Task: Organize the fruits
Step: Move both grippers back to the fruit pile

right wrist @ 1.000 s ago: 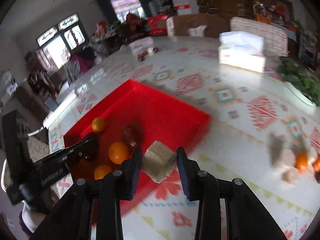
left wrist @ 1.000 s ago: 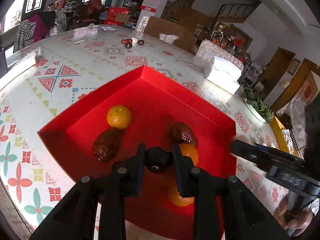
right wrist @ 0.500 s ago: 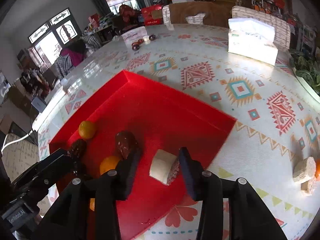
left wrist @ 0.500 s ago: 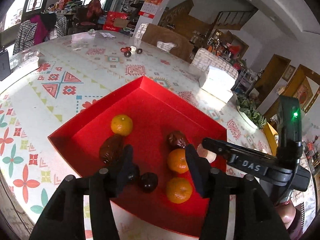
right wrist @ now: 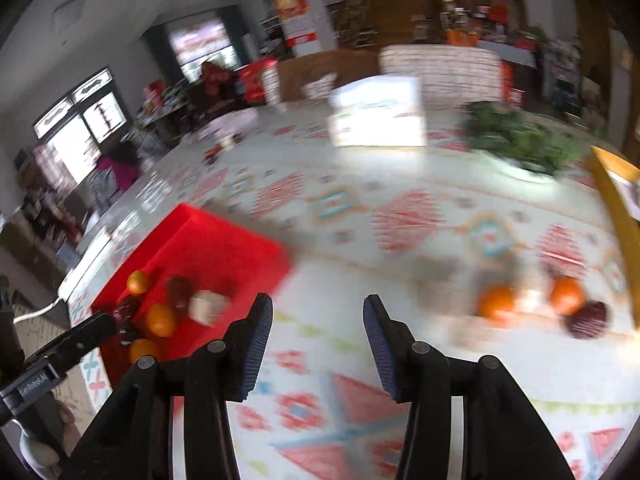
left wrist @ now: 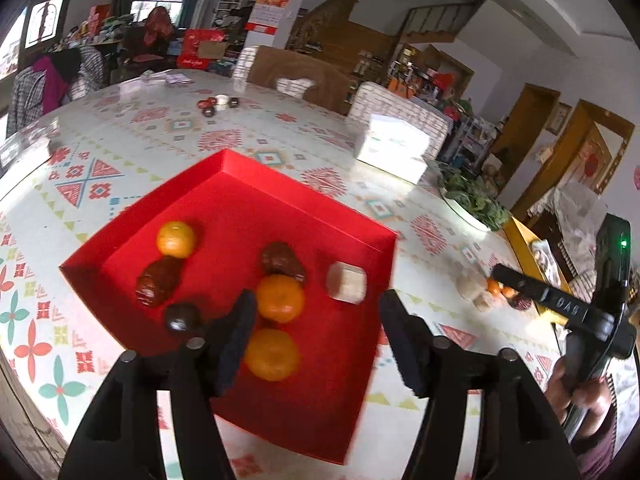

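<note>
A red tray [left wrist: 240, 188] lies on the patterned table and holds three oranges [left wrist: 279, 298], two brown dates [left wrist: 158, 280], a dark round fruit [left wrist: 182, 317] and a pale cut chunk [left wrist: 346, 282]. My left gripper [left wrist: 314, 330] is open and empty above the tray's near side. My right gripper [right wrist: 318, 336] is open and empty over bare table to the right of the tray [right wrist: 224, 240]. It also shows in the left wrist view [left wrist: 552, 300]. Loose oranges [right wrist: 496, 306] and a dark red fruit [right wrist: 588, 320] lie on the table at right.
A white tissue box [left wrist: 394, 148] and a dish of greens [left wrist: 472, 200] stand at the far side. A yellow tray [right wrist: 616, 200] sits at the right edge. Small dark fruits [left wrist: 216, 104] lie far back.
My left gripper opened and let the dark round fruit drop in the tray, then backed off. My right gripper released the pale chunk into the tray and swung right, toward the loose fruit.
</note>
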